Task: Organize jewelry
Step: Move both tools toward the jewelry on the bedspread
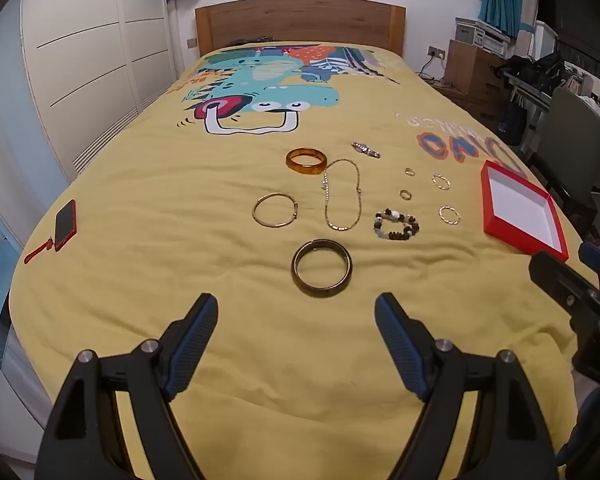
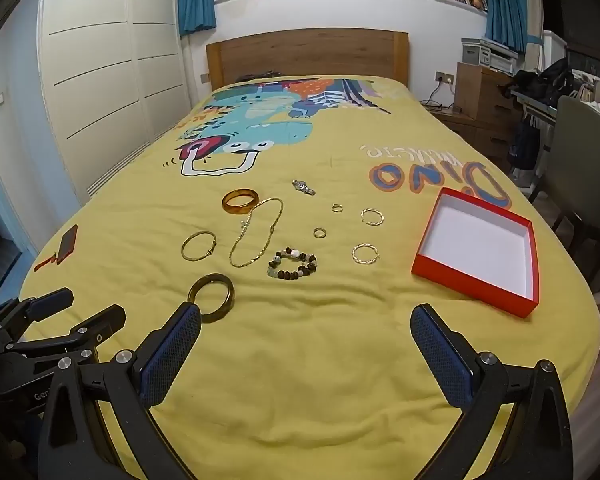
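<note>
From the left wrist we see our left gripper (image 1: 296,312) with jaws spread wide and empty above the yellow bedspread (image 1: 140,264); a dark bangle (image 1: 321,268) lies just ahead, then a gold chain necklace (image 1: 342,196), a thin gold bangle (image 1: 275,210), an amber bangle (image 1: 306,161), a beaded bracelet (image 1: 396,224) and a small watch (image 1: 365,149); the open red box (image 1: 521,210) sits empty to the right; a red phone (image 1: 65,225) lies far left.

From the right wrist we see our right gripper (image 2: 306,322), jaws likewise wide and holding nothing; 2 gold hoop earrings (image 2: 365,254) and 2 small rings (image 2: 319,233) lie between bracelet and box.
</note>
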Motion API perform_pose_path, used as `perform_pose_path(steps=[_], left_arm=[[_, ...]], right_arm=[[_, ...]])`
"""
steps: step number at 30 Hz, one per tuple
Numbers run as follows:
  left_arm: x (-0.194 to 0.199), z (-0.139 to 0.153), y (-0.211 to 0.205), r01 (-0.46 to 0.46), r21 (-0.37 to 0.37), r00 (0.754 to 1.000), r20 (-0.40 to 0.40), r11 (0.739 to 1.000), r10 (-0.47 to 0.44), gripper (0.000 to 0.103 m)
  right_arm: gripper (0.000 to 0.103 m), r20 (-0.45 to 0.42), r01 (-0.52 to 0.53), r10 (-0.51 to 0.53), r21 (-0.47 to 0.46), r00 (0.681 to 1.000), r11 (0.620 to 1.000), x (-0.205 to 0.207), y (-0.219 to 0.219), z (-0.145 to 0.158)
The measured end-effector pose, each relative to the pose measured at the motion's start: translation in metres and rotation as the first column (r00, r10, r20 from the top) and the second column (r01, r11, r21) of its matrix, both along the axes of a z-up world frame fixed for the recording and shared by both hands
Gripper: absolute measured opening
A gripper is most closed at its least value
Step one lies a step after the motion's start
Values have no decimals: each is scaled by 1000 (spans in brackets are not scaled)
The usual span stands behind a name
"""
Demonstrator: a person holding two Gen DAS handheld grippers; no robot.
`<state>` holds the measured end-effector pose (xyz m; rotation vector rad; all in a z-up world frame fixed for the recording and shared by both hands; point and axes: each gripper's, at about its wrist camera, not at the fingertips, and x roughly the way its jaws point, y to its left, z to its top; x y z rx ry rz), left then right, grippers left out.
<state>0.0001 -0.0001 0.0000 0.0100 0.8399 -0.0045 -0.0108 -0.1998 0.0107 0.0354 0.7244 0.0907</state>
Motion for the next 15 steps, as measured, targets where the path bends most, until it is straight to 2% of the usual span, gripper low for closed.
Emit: perform_pose_path(steps=[9,15], left_arm=[[-1,1,-5,12,15,1000,9,1000,-12,80],[-8,3,-7,13,-8,1000,-13,1000,-13,80]], right_arm=[[103,-6,-9,9,51,1000,999,-4,-9,3],[103,-64,14,-5,141,998,990,-3,-17,-6]])
